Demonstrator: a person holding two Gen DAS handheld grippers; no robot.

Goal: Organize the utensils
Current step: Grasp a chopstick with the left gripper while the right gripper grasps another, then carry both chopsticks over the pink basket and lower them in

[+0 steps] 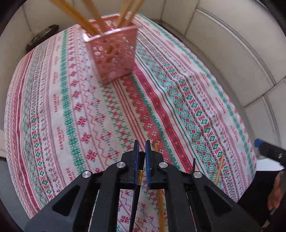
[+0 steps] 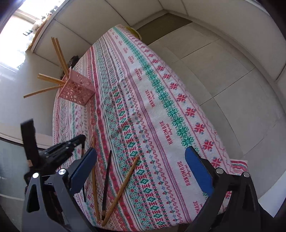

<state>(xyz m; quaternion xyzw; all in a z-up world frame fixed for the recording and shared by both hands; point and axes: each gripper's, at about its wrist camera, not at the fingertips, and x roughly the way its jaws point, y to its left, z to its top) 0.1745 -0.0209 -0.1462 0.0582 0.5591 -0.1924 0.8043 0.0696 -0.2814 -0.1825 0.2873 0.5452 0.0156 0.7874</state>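
Well apart from the pink perforated plastic holder (image 1: 112, 58), at the table's near edge: left tool (image 1: 141, 144) with blue pads drawn together, seemingly pinching the end of a black chopstick with a gold band (image 1: 133, 205). Grip not fully clear, stick mostly hidden under the tool body. Right tool (image 2: 141, 150) spread wide, empty, hovering over the loose sticks.

Still lying on the red-and-green woven tablecloth (image 1: 71, 107), far from the holder: two loose bamboo chopsticks (image 2: 123, 185) and a second black chopstick (image 2: 106, 182), close together, fanned out, not sorted. Already standing in the holder, leaning outward: several tall bamboo chopsticks (image 1: 93, 16).

Step in hand, judged: pickup of the black chopstick, task roughly midway.

Next move, judged: lift clear of the cloth, carry across to the holder, tip the stick upright, drop in through the open top without knocking the leaning ones. Thin stick held near one end, likely to swing or slip.
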